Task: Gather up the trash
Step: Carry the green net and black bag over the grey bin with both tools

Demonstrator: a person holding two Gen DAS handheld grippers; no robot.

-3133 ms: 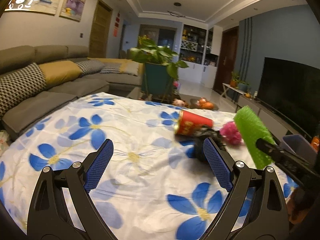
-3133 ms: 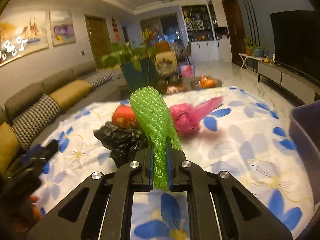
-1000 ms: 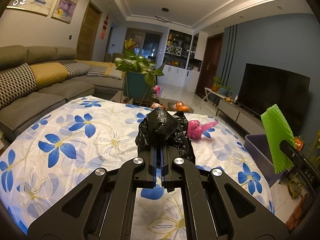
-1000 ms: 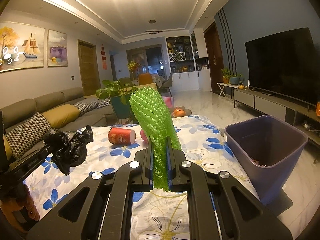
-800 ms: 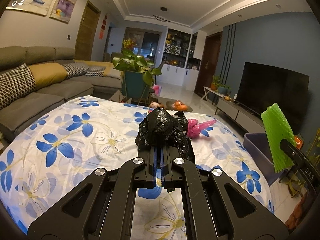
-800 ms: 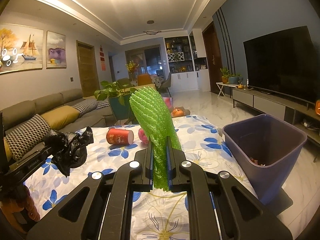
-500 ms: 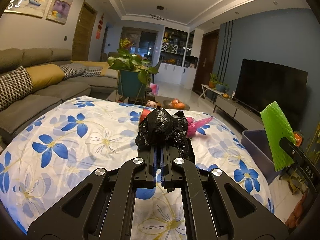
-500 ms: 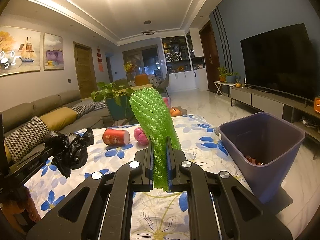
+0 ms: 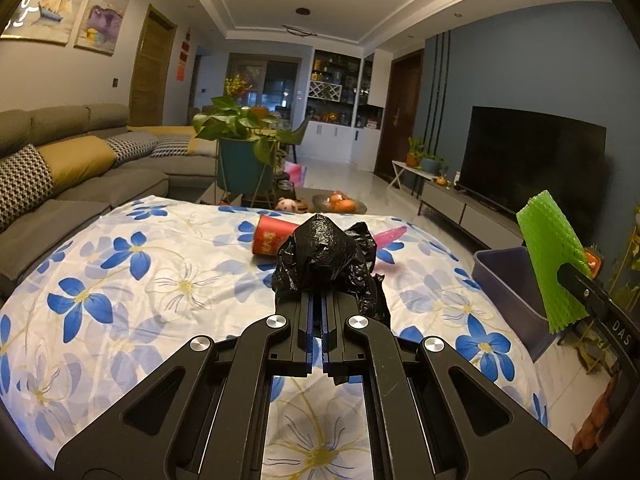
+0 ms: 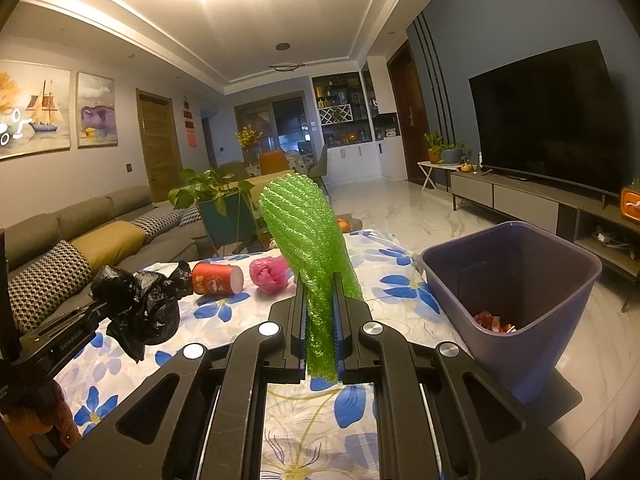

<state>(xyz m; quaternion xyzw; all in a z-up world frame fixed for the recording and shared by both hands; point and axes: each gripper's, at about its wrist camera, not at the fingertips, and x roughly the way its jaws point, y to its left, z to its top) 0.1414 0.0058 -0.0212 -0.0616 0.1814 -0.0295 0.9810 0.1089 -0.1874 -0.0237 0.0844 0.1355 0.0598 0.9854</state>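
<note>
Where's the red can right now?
The red can lies on its side on the flowered cloth, left of centre in the right wrist view, between the black bag and the pink wad.

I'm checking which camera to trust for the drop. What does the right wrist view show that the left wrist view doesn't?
Right wrist only: the purple bin's inside, with reddish scraps at the bottom. Left wrist only: the black bag pinched in the left tongs head-on. Both show the green foam net, the red can and the pink bag.
</note>
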